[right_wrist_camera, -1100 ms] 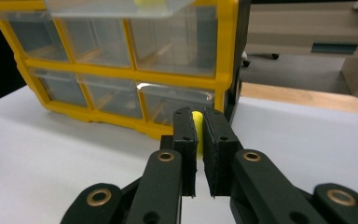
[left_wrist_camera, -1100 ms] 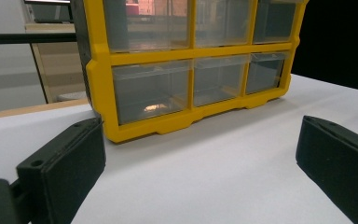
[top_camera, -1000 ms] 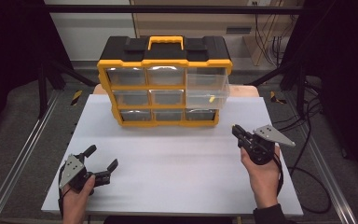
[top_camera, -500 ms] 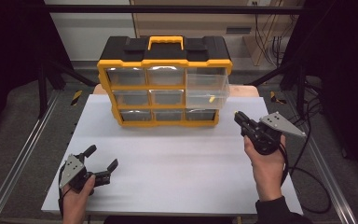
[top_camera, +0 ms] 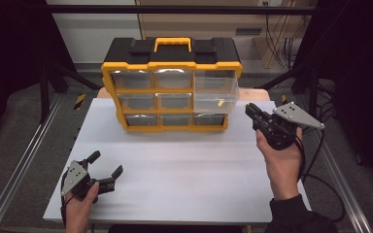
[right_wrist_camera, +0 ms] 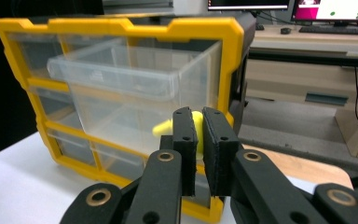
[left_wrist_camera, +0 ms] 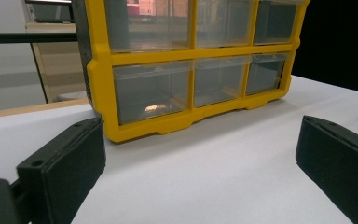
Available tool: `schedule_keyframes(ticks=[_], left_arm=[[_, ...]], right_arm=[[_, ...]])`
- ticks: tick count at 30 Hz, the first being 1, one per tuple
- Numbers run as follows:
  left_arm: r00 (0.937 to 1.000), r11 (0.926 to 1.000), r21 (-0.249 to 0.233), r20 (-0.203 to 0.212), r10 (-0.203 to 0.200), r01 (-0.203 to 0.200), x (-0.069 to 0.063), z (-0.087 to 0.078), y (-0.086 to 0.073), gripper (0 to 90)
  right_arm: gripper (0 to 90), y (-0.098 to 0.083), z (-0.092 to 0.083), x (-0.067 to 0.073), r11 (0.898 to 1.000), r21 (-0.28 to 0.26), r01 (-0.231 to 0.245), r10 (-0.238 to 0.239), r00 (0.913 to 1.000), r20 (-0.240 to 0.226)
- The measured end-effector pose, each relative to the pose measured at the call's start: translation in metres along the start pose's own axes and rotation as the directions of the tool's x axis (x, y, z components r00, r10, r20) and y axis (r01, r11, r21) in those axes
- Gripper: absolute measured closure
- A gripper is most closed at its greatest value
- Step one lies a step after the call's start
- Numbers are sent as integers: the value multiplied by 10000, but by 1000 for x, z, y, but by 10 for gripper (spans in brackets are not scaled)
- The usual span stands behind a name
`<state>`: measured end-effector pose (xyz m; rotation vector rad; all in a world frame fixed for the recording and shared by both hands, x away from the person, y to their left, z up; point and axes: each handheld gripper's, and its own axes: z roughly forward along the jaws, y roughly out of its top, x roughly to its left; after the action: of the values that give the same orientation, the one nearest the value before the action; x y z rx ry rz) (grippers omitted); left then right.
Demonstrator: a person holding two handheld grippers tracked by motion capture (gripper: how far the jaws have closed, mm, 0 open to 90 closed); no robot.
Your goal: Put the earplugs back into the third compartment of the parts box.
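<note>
Drawer (top_camera: 215,92), clear plastic, stands pulled partway out of the right column of the yellow organizer (top_camera: 171,92); a small yellow item (right_wrist_camera: 165,127) lies inside it, its shape hard to tell through the wall. Right gripper (right_wrist_camera: 199,122) has its jaws nearly together with nothing between them, poised just off the drawer's front corner. Left gripper (top_camera: 106,168) rests with its jaws spread and empty, near the white table (top_camera: 184,165) front edge. Judged light, thin-walled, smooth and somewhat flexible, the drawer is best taken at its front lip. Open tabletop lies in front of the organizer; the table's right edge is close.
</note>
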<state>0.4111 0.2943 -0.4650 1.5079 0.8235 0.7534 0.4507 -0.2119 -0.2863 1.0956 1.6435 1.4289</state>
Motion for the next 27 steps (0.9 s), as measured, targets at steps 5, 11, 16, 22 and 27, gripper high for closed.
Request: schedule_keyframes(ticks=[5, 11, 16, 22, 27], left_arm=[[10000, 10000, 9, 36, -7, 7, 0, 0, 0, 12], [10000, 10000, -2, 8, -10, 10, 0, 0, 0, 12], [10000, 10000, 19, 33, 10, -10, 0, 0, 0, 12], [10000, 10000, -12, 6, -20, 20, 1, 0, 0, 12], [10000, 10000, -13, 18, 20, -20, 0, 0, 0, 12]], right_arm=[[840, 14, 1, 1, 9996, -7, 284, -284, 9996, 31], [840, 33, 2, 0, 9988, -74, 478, -478, 9989, 7], [840, 45, 3, 1, 9989, -259, 395, -398, 9992, -106], [838, 56, 5, 4, 9985, -382, 400, -407, 9990, -177], [837, 66, 9, 7, 9981, -492, 360, -377, 9988, -327]])
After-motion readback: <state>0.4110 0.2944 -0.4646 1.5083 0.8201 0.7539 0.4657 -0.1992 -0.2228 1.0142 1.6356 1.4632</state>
